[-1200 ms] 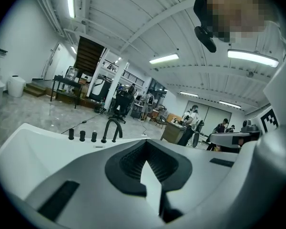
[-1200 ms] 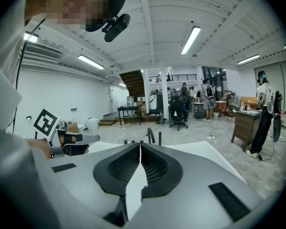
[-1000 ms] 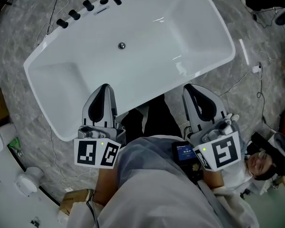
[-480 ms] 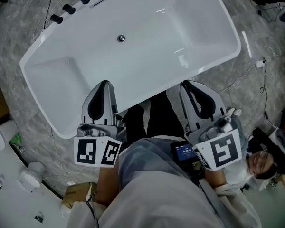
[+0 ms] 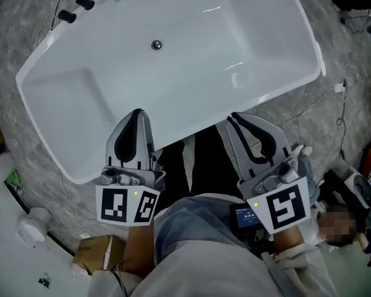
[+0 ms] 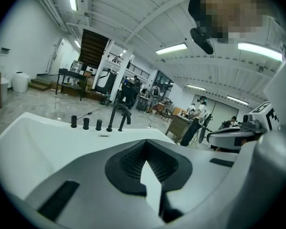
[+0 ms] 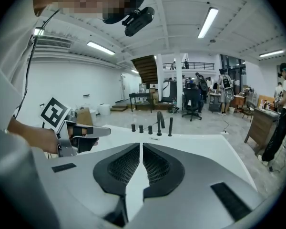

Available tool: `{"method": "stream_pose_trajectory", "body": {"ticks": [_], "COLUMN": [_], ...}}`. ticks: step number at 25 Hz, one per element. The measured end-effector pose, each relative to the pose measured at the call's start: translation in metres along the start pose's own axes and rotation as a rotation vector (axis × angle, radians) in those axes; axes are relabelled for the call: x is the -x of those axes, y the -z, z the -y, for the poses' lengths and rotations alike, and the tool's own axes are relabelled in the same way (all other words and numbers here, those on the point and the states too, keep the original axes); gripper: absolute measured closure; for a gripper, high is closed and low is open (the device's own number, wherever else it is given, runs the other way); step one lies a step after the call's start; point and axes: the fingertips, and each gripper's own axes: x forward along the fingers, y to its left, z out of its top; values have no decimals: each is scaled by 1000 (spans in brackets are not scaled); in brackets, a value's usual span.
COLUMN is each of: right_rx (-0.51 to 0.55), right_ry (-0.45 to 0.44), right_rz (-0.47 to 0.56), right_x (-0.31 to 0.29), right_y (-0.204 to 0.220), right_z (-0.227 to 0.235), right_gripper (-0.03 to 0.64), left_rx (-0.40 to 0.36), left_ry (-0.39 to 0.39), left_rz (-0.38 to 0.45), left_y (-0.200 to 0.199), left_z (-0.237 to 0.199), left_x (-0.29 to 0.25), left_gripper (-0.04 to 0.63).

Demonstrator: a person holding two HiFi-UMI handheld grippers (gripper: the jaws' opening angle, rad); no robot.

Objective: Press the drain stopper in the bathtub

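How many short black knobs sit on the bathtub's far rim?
3: left knob, middle knob and right knob, in a row on the bathtub rim, left of the black faucet in the left gripper view. None seems hidden.

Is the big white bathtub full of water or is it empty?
Empty. In the head view the bathtub's bare white floor and its small round drain stopper show plainly, with no water line anywhere.

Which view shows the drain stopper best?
Head view: the stopper sits in plain sight on the tub floor. Both gripper views show only the tub's rim and faucet; the stopper is hidden.
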Motion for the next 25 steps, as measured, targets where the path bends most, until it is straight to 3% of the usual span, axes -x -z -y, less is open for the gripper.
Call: {"method": "stream_pose_trajectory", "body": {"ticks": [13, 25], "right_rx": [81, 60], "right_ry": [-101, -142], "right_rz": [-34, -120], "right_x": [-114, -200], "right_y": [42, 120], "right_z": [3, 18], "right_gripper": [592, 520], "left_rx": [17, 19], "left_ry": [-31, -54], "left_rz": [-30, -69], "left_y": [56, 106], "left_z": [-41, -71], "left_x": [-48, -78], "left_gripper": [591, 591]}}
